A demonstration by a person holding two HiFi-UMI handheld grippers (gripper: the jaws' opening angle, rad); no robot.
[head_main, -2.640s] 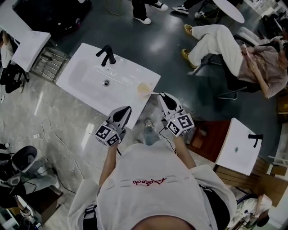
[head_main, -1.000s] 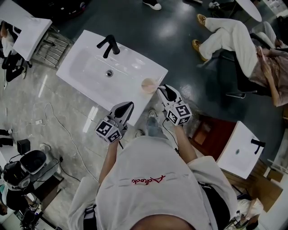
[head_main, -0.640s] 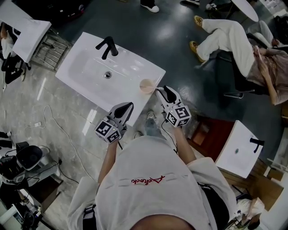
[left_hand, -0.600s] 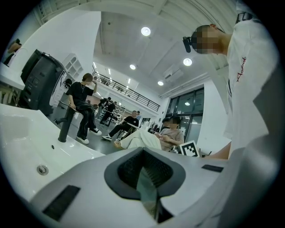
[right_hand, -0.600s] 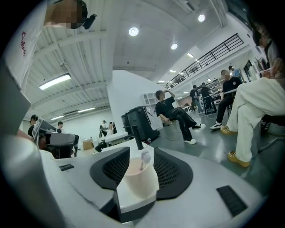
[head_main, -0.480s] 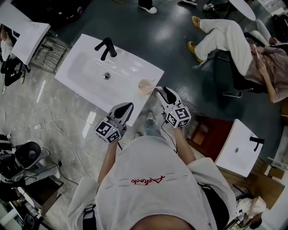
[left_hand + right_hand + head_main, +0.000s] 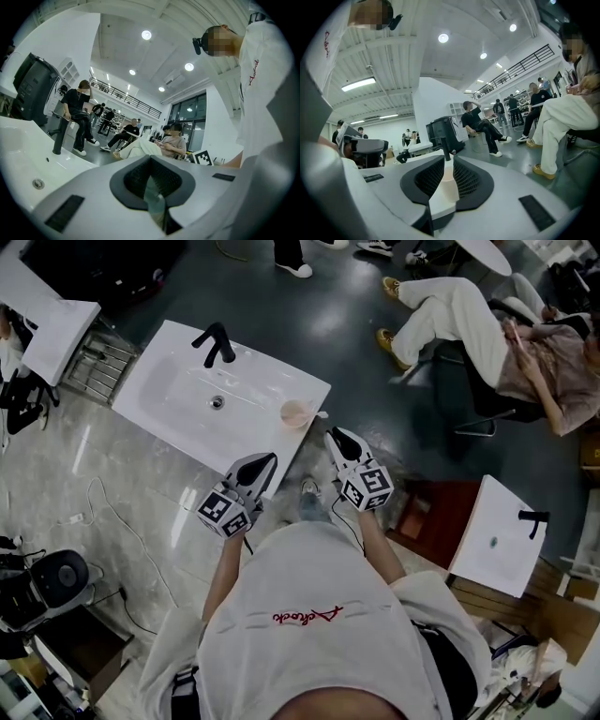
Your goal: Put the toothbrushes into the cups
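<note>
The person is standing at the near edge of a white washbasin (image 7: 246, 441), holding both tools out level over its front edge. The left claw (image 7: 265, 460) is hanging over the near rim of the basin. In the left gripper view its ribbed pads (image 7: 136, 177) are standing a narrow slit apart, with nothing pinched between them. Beyond them the basin top (image 7: 26, 159), its drain (image 7: 37, 183) and the black faucet (image 7: 57, 136) are lying off to the left.

The right claw (image 7: 331, 434) is pointing at the basin's near right corner. A pale pink cup (image 7: 294, 412) is sitting upright there, just ahead of the claw tips and apart from them. In the right gripper view the cup (image 7: 448, 185) is showing through the gap between the two jaws, with the faucet (image 7: 446, 149) lined up behind it. The jaws are closing, yet the pads (image 7: 464, 180) are pressing on nothing. The cup is standing beyond them, not between them.

A second white washbasin (image 7: 497, 540) is standing well off to the right. A person (image 7: 487, 329) in pale trousers is sitting on a chair on the dark floor (image 7: 309, 306) beyond.
</note>
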